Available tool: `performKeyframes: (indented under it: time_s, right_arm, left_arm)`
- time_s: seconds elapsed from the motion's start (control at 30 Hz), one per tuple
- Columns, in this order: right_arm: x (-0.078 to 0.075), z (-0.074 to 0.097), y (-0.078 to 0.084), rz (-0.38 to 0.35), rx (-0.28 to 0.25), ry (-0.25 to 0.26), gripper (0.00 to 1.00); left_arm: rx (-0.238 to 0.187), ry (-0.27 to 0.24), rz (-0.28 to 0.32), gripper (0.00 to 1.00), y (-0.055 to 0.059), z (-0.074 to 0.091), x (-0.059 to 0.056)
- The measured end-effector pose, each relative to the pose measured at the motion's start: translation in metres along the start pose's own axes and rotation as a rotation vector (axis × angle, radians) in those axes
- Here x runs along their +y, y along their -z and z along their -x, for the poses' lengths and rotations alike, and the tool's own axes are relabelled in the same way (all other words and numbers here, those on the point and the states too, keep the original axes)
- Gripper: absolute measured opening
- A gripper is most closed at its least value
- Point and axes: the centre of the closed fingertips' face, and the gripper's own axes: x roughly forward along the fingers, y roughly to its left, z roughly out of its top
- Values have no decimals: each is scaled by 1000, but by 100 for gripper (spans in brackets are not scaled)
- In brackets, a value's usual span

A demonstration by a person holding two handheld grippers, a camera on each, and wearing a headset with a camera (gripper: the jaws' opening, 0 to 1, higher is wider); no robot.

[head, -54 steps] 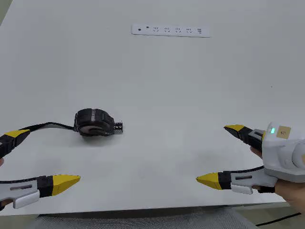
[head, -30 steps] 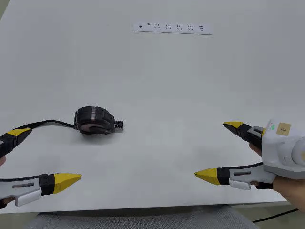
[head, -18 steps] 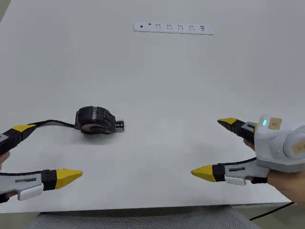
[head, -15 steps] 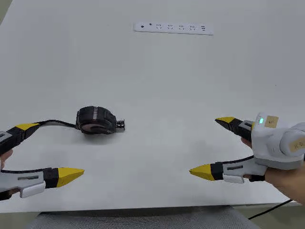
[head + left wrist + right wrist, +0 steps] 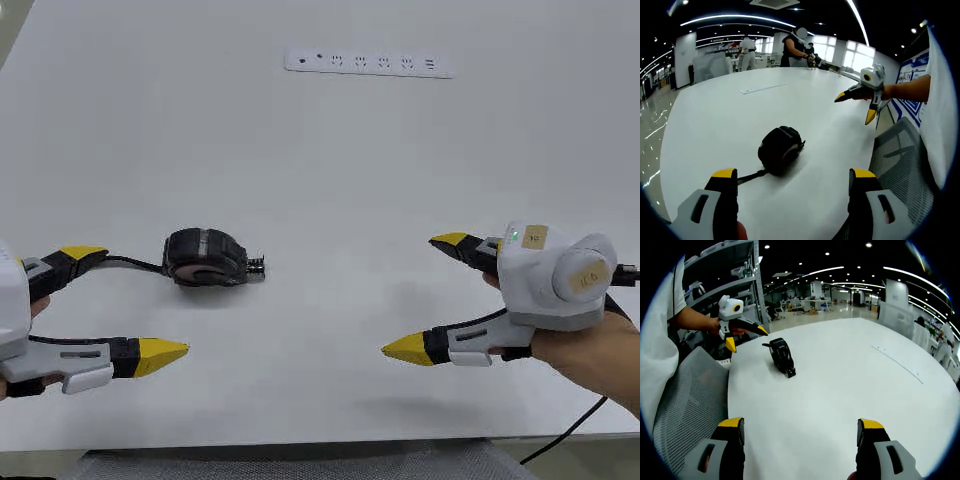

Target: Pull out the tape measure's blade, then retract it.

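tape measure (image 5: 205, 258) near-left on table (image 5: 330, 160), blade (image 5: 254, 266) still in | left claw (image 5: 142, 301) released, near it | right claw (image 5: 408, 295) released, has edged left, still well apart | 2 claws closing in, pull not begun

Between the left gripper (image 5: 143, 300) and the right gripper (image 5: 408, 295) the white surface (image 5: 330, 170) is free. The tape measure (image 5: 205, 258) with its strap (image 5: 135, 263) lies near the left fingers (image 5: 160, 352); the power strip (image 5: 367, 63) lies well apart, at the far side.

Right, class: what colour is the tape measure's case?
The tape measure is black, best seen in the head view.
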Motion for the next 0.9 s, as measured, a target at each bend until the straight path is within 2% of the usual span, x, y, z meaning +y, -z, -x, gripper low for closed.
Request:
performKeyframes:
  time_s: [0.23,0.33,0.43,0.9]
  right_arm:
    - [-1,-14,-4,20,8,-25,94]
    - [0,-21,-7,39,16,-46,94]
    - [1,-27,-8,56,26,-63,94]
    - [1,-49,-15,122,59,-114,94]
  left_arm:
    - [18,22,-30,88,-2,-7,3]
    - [41,31,-70,88,-1,-11,6]
    - [47,40,-81,87,-2,-13,8]
    - [126,71,-186,85,7,-28,20]
